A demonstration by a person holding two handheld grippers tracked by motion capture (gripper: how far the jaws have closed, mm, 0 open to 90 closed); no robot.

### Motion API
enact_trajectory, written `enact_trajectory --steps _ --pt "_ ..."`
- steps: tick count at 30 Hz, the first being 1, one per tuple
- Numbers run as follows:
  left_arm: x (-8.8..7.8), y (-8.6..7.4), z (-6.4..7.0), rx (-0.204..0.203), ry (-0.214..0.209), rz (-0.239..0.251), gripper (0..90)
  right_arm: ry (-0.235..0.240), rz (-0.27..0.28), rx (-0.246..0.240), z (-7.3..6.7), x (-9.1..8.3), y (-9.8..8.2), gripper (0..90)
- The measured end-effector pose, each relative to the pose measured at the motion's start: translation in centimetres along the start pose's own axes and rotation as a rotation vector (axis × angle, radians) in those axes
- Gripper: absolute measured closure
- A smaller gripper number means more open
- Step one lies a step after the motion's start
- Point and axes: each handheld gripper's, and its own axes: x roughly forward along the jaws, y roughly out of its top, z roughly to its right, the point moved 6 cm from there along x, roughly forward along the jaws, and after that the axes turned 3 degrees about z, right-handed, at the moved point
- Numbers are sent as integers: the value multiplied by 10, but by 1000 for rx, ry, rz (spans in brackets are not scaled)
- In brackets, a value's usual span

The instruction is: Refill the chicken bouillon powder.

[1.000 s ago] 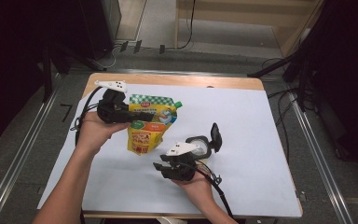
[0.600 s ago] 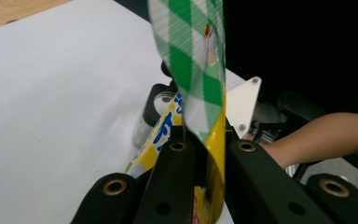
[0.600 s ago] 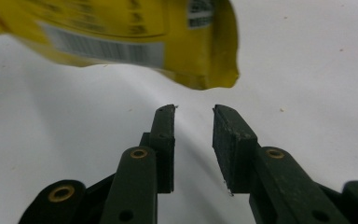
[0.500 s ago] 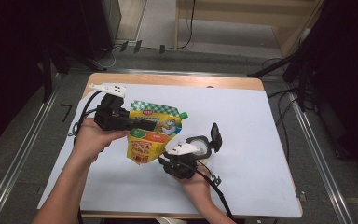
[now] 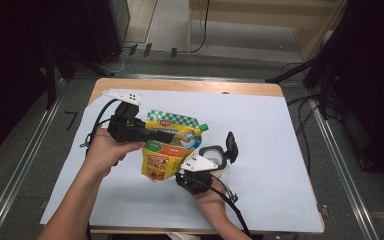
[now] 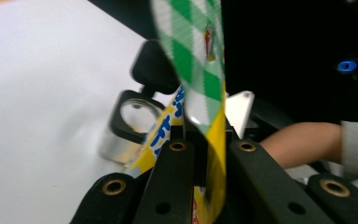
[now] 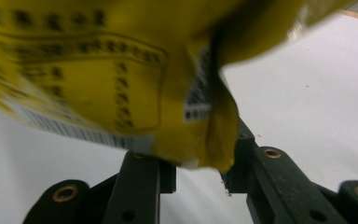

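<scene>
A yellow pouch (image 5: 167, 147) with a green-checked top and a green spout hangs upright over the white sheet (image 5: 280, 150). My left gripper (image 5: 167, 135) is shut on its upper part; in the left gripper view the pouch (image 6: 200, 70) runs edge-on between my left gripper's (image 6: 205, 149) jaws. My right gripper (image 5: 180, 176) sits at the pouch's bottom end. Its jaws have just been closing. In the right gripper view the pouch's bottom fold (image 7: 98, 70) lies between my right gripper's (image 7: 198, 163) jaws, which press on it from both sides.
A small metal container (image 5: 212, 156) with an open black flip lid (image 5: 231, 146) stands on the sheet just right of the pouch, close to the right hand. It also shows behind the pouch as the container (image 6: 130, 116). Dark racks and cables surround the table.
The left hand has swung the pouch toward the right and nearer the container. The right gripper stays in place, now with the pouch's bottom between its jaws.
</scene>
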Motion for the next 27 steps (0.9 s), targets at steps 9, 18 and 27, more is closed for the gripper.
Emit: enact_trajectory --steps 9,18,27 --pt "13 -3 -1 34 65 -18 872 51 -10 -61 -19 -1 3 660" --pt "24 -7 -5 30 65 -38 835 98 -14 -92 -33 -5 8 636" --pt "31 -8 -6 45 98 -73 809 137 -19 -83 -43 -10 13 620"
